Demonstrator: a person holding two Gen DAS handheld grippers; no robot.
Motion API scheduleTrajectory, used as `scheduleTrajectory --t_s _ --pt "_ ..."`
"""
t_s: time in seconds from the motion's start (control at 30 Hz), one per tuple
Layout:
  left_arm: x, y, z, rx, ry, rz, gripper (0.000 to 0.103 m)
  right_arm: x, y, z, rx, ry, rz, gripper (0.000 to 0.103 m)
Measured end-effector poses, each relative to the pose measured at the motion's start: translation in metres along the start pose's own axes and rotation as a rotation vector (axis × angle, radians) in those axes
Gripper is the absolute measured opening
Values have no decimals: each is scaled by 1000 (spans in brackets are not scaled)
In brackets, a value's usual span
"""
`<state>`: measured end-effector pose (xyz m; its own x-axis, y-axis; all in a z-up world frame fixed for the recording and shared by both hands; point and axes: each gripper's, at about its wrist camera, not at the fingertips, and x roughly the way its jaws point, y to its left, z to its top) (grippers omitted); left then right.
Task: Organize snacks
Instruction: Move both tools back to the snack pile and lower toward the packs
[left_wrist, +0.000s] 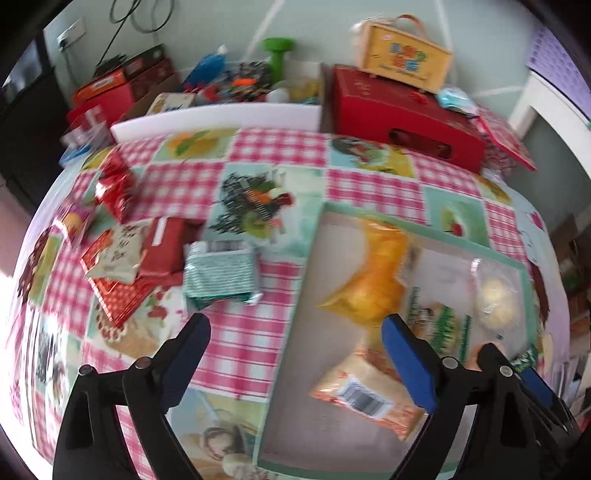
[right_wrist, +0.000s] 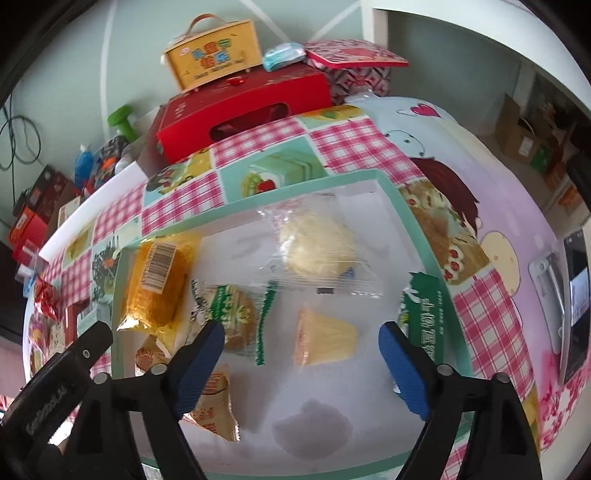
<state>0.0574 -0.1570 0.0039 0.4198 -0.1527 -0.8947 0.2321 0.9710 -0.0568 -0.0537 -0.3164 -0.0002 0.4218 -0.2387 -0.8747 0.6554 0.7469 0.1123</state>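
Hovering my left gripper (left_wrist: 295, 347) over the tray's left wall, fingers spread wide, nothing between them; my right gripper (right_wrist: 301, 350) hangs over the tray (right_wrist: 413, 221) interior, also spread wide and empty. Between the right fingertips lies a small yellow wedge snack (right_wrist: 325, 338), not touched. Just left of it a green-and-white packet (right_wrist: 236, 314), partly behind the left blue pad (right_wrist: 197, 365). Farther out, a clear-wrapped pale round cake (right_wrist: 317, 247) and a yellow packet with barcode (right_wrist: 157, 288) at the tray's left. An orange-white packet (right_wrist: 212, 402) sits low under the left finger. Green box (right_wrist: 424, 317) leans on the tray's right wall. In the left view, loose snacks lie outside the tray on the checkered tablecloth (left_wrist: 240, 354): a teal striped packet (left_wrist: 219, 273) just ahead of the left fingertip, red packets (left_wrist: 162, 247) and a shiny red one (left_wrist: 116, 190) farther left. Red carton (left_wrist: 402, 114) with yellow handled box (left_wrist: 404, 55) on top at the far edge. Left view is blurry.
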Motion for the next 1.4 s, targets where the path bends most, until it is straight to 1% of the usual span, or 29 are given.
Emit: scheduleTrajectory --t_s 0.03,0.07,0.1,0.23,0.33,0.4,0.47,0.53,0.67,0.77,0.93,1.07,1.17,1.4 --pt "3 5 0 -13 7 10 94 0 2 -1 -8 -2 -1 94" --pt "4 10 0 -26 12 15 94 0 6 -1 -20 -5 -3 99" --pt "6 14 0 -38 18 17 94 0 9 -2 -31 -9 -5 103" --pt "10 33 0 -73 35 18 94 0 19 -4 -65 -14 -12 103" --pt "9 47 0 -77 34 29 94 -4 29 -6 -90 -21 6 103" --pt "7 55 1 -54 27 69 94 -8 36 -7 -98 -29 28 103" --pt "5 64 1 -42 21 89 94 -14 47 -9 -120 -44 53 103" --pt "2 74 3 -52 13 105 94 -17 58 -12 -142 -49 75 103" --pt "-2 90 3 -41 2 176 94 -15 82 -21 -196 -32 111 103" --pt "-2 104 4 -51 9 211 94 -13 96 -28 -236 -19 123 103" --pt "-5 137 6 -145 16 220 94 -13 112 -35 -265 -24 141 103" --pt "-8 163 7 -217 12 229 94 -14 125 -35 -283 -43 188 103" --pt "-7 176 7 -261 16 211 94 -14 139 -37 -307 -53 224 103" --pt "1 199 10 -329 32 182 94 -15 169 -41 -385 -81 264 100"
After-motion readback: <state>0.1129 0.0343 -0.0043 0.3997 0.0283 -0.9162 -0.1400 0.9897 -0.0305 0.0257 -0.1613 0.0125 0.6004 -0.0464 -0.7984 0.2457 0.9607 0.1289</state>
